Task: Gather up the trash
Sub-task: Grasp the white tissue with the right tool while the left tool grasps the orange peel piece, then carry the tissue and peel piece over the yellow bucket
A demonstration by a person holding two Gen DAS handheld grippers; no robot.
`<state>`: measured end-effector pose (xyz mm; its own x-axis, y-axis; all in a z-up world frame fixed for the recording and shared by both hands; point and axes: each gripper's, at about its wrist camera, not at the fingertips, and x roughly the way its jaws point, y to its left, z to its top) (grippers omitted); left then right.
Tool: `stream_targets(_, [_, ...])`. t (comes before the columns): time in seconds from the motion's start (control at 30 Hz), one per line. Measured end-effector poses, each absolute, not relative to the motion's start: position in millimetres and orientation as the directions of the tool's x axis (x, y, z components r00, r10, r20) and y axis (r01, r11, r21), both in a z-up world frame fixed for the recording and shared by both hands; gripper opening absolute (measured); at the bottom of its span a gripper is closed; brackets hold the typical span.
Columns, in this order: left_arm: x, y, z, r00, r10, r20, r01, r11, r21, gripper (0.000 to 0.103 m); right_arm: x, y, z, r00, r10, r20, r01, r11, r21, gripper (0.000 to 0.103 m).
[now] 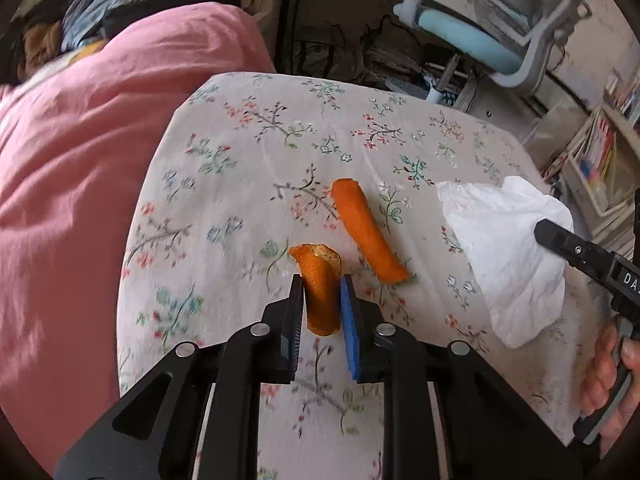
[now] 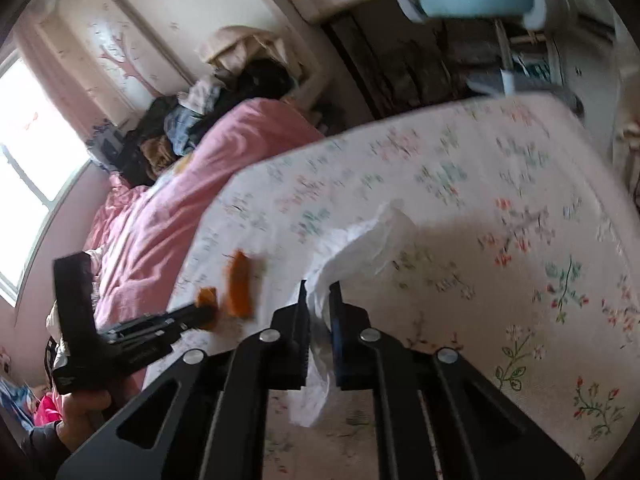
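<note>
Left hand-held gripper (image 1: 322,280): 2 jaws pinching a short curled piece of orange peel (image 1: 319,292), held upright between the pads, its torn pale rim above the fingertips, raised over the floral bedsheet (image 1: 240,152); same gripper seen from the right wrist view (image 2: 206,312) at lower left, gripped by a bare hand (image 2: 86,408), peel piece (image 2: 207,300) at its tip. Right hand-held gripper (image 2: 319,286): 2 jaws pinching a crumpled white tissue (image 2: 360,240), 1 part fanning out beyond the fingertips, another part hanging down between the fingers toward the camera; in the left wrist view, 1 black finger (image 1: 560,238) pressed against the tissue (image 1: 508,256) from the right, hand (image 1: 612,376) on the handle at the frame edge. Second, longer strip of orange peel (image 1: 366,232): lying flat on the bedsheet, between the held piece and the tissue, apart from both; blurred in the right wrist view (image 2: 240,286). Bed: floral sheet on the near part, pink duvet (image 1: 80,160) bunched along the left. Pile of dark and blue clothes (image 1: 88,20) beyond the duvet. Light-blue and grey chair (image 1: 492,24) past the bed's far edge. Shelf of books (image 1: 600,152) at right. Bright window (image 2: 28,152) at left of the right wrist view.
</note>
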<state>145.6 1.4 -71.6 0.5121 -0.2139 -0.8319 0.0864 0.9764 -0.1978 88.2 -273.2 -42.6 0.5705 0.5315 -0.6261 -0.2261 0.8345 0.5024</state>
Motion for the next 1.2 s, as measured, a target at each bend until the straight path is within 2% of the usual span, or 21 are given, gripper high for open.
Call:
stream_targets(0.33, [83.9,25.5,-38.7,0.567,-0.289,-0.771,0.095,0.953,-0.288,0.017,48.7,-248.3,-17.4,0.564,0.570,-0.597,-0.299,0.815,0.496,0.009])
stream_targets(0.87, [-43.3,27.9,-12.0,0.638,-0.255,-0.727,0.146,0.967,-0.211,0.018,-100.3,-203.4,-10.4,0.470,0.671,-0.574,-0.460,0.741,0.490,0.009])
stream_targets(1.0, [-76.0,22.8,-15.6,0.635,-0.261,-0.727,0.170,0.965,-0.198,0.018,-138.9,-191.7,-21.7,0.402,0.683,-0.609,-0.507,0.720,0.474,0.009])
stream_targets(1.2, [-117.1,14.9,-23.6,0.627,-0.255,-0.736,0.202,0.966,-0.162,0.018,-179.5,-174.4,-42.9,0.332,0.626,-0.706,-0.542,0.739,0.400,0.009])
